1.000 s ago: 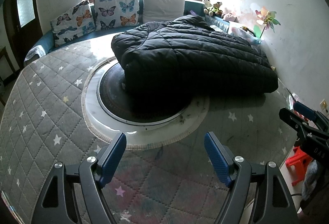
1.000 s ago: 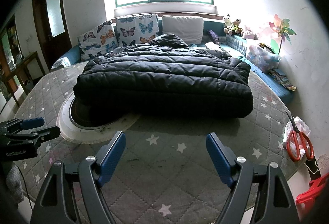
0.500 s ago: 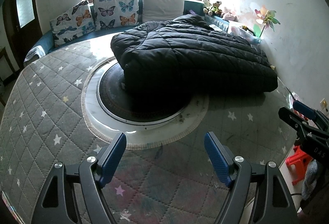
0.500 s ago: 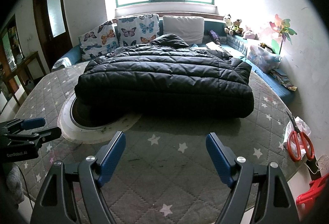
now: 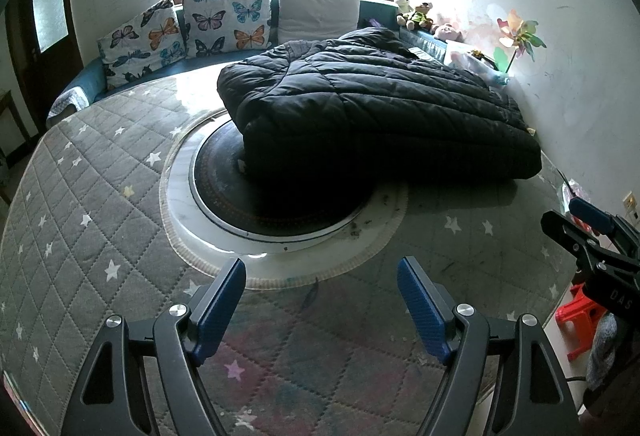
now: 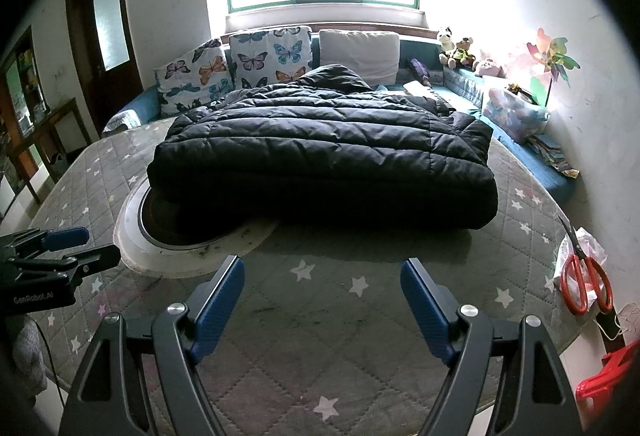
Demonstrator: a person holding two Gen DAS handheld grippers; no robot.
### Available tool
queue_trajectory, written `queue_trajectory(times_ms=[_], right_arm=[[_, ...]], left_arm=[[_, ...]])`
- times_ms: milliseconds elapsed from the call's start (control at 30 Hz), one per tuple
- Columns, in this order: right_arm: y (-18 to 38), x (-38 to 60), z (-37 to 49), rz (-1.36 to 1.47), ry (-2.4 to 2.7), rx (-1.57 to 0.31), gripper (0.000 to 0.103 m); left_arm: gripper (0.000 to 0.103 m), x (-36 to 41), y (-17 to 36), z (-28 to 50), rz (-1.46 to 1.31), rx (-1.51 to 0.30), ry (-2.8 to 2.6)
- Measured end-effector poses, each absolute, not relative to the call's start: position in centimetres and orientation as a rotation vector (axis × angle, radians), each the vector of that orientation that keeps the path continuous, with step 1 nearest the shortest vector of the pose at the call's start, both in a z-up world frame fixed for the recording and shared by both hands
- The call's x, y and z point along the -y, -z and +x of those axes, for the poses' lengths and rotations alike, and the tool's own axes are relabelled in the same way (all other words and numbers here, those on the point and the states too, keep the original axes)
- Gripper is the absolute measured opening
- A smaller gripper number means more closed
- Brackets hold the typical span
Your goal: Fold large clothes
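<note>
- Both tongs spread wide, empty: left tongs [image 5: 321, 298] and right tongs [image 6: 322, 296] hang above the near edge of my worktop [image 6: 360, 316], well short of the garment.
- Black puffer jacket [image 6: 320, 151] lies mid-worktop in a thick, roughly rectangular bundle; its left part overhangs the round inset disc [image 5: 248, 195].
- Judgement: the fold looks largely made; a last tidy or a halving remains.
- For a clean fold I would take the near hem at both corners together, tongs level, biting deep into the padding.
- Lift low and carry evenly; slick fill may slide or spring back.
- Scissors [image 6: 586, 286] at the right rim: keep clear.
</note>
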State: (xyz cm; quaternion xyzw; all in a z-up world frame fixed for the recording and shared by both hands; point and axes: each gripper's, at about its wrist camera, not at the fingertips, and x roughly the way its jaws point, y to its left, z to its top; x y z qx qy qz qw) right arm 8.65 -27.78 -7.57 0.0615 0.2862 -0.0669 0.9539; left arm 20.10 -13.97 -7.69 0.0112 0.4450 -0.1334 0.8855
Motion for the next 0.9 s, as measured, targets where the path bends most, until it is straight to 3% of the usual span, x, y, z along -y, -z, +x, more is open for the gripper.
queue_trajectory(times_ms=[900], right_arm=[[7.6,28.04,8.84,0.115,0.135,-0.584,0.088]], left_arm=[[0.083,13.5,7.5,19.83,0.022,-0.91,0.255]])
